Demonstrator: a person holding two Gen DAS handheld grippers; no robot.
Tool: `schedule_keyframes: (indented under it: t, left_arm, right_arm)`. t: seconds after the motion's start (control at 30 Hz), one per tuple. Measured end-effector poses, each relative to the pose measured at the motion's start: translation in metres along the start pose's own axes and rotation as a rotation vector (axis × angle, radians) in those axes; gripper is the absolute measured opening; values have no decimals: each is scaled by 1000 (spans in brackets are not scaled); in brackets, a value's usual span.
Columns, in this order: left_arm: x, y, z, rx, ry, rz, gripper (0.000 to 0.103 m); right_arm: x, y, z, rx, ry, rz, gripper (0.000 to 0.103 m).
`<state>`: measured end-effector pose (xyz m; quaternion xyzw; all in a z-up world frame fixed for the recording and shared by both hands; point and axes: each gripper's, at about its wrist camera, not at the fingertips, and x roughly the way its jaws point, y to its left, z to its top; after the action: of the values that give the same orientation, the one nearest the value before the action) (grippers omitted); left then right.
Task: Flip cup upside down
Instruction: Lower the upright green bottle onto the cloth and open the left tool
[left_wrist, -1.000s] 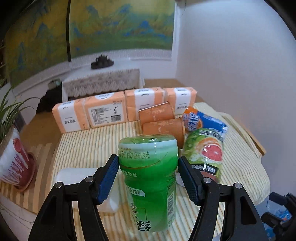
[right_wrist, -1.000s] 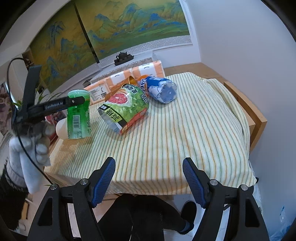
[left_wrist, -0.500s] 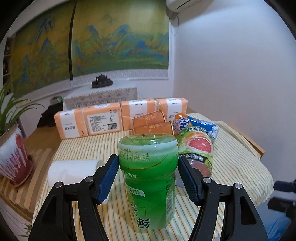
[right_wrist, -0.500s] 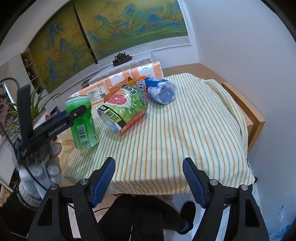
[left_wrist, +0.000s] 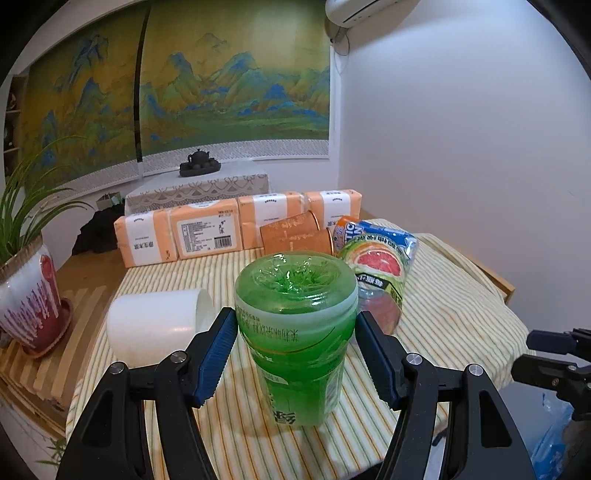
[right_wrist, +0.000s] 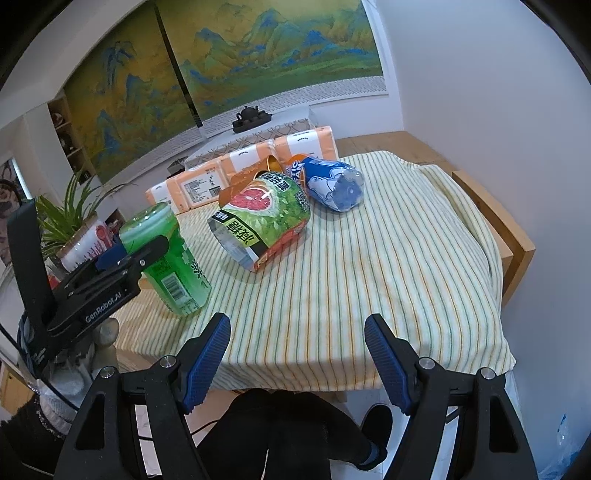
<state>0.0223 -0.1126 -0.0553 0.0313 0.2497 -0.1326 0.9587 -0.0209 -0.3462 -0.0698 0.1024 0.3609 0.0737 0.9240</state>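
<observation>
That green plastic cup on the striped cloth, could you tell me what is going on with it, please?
A person's left tool grips the green translucent plastic cup, which stands inverted on the yellow striped tablecloth, label text upside down. The right tool hangs open and empty at the table's near edge. A grapefruit-print plastic cup and a blue-and-orange plastic cup lie on their sides behind.

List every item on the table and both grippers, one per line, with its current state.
green cup: inverted, base up, on the striped cloth.
left gripper: jaws closed on the green cup.
right gripper: open, empty, at the table's near edge.
grapefruit cup: lying on its side.
blue cup: lying on its side.
orange cups: lying on their sides.
white roll: lying on its side.
tissue packs: in a row behind.
</observation>
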Motion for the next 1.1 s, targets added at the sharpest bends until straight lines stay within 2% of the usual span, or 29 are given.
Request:
schedule_keyframes:
  t: [0.23,0.3,0.37,0.77,0.93,1.1]
  left_arm:
    - [-9,-3,-6,6,9,-16,70]
    - [-12,-4,-6,10,5,-18,73]
    - [-15,-3,-6,8,-2,-25,82]
    - [-29,10,-9,-25,-8,-34,86]
    - [-44,19,-10,-34,-8,-10,87]
    - [-61,34,-11,-55,6,45,88]
  right_arm:
    - [-2,11,1,-24,-20,2,72]
    - [-4,15,1,-34,-27,1,72]
    - [-4,18,1,-45,-36,-4,72]
    - [-6,35,4,-72,-72,-12,72]
    - [-8,47,7,-102,-121,-32,72]
    - [-7,58,10,-117,-162,-39,73]
